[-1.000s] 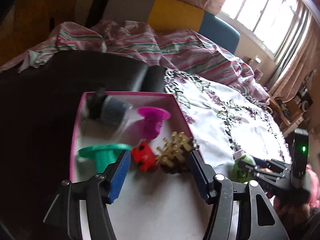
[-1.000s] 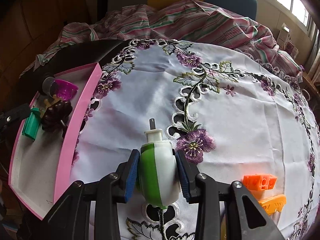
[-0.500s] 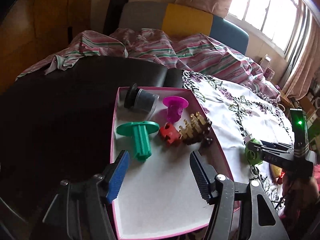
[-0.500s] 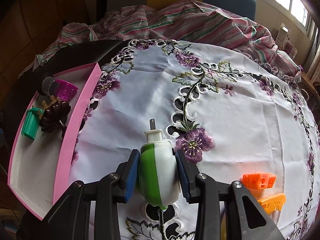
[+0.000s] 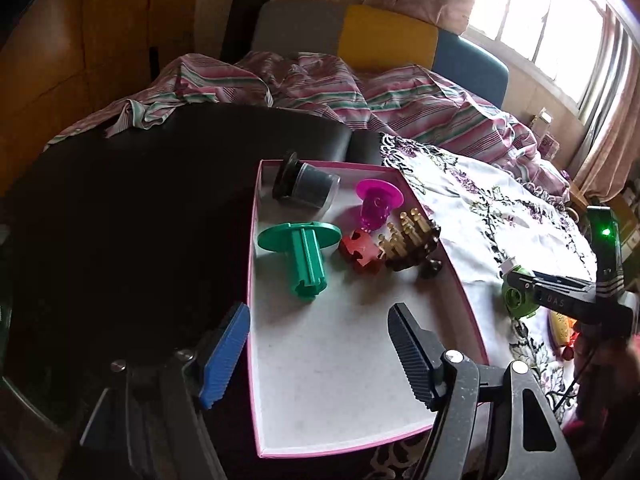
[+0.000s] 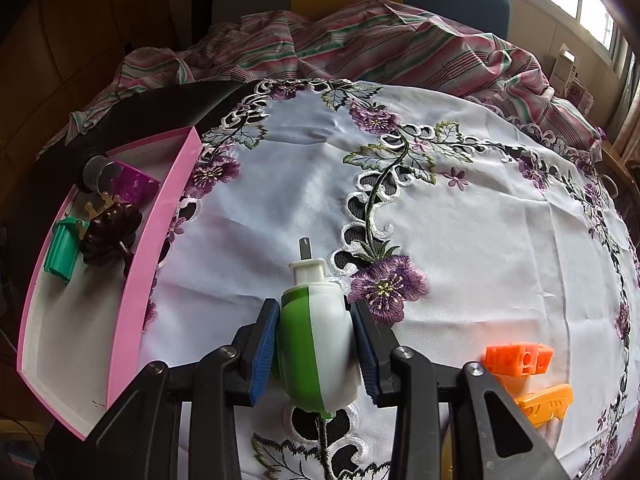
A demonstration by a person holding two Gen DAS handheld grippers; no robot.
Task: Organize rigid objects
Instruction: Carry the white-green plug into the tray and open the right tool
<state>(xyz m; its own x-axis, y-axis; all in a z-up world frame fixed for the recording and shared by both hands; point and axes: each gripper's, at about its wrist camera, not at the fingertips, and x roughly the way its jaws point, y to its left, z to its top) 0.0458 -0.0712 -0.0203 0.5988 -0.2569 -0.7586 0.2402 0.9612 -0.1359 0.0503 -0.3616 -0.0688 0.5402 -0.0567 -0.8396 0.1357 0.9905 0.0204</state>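
- The right gripper (image 6: 314, 354) is clamped on a green-and-white plastic toy (image 6: 314, 340) — both blue pads press its sides, and its white nozzle points away from the camera over the embroidered white tablecloth (image 6: 460, 240).
- In the left wrist view the same toy (image 5: 518, 296) shows to the right of the pink tray (image 5: 460, 292), outside it and above the cloth.
- The left gripper (image 5: 316, 356) holds nothing; its jaws have just been opening and now stand wide over the bare near half of the tray floor.
- At the tray's far end, well ahead of the left gripper's fingertips, lie a green flanged peg (image 5: 306, 256), a red puzzle-shaped block (image 5: 360, 250), a dark brown piece with tan pegs (image 5: 408, 240), a magenta cup-shaped piece (image 5: 376, 204) and a clear jar with a black lid (image 5: 306, 186) on its side.
- An orange block (image 6: 518, 360) and a yellow-orange piece (image 6: 544, 402) lie on the cloth just right of the right gripper, partly behind its frame.
- A striped sheet (image 6: 360, 52) is bunched beyond the cloth.
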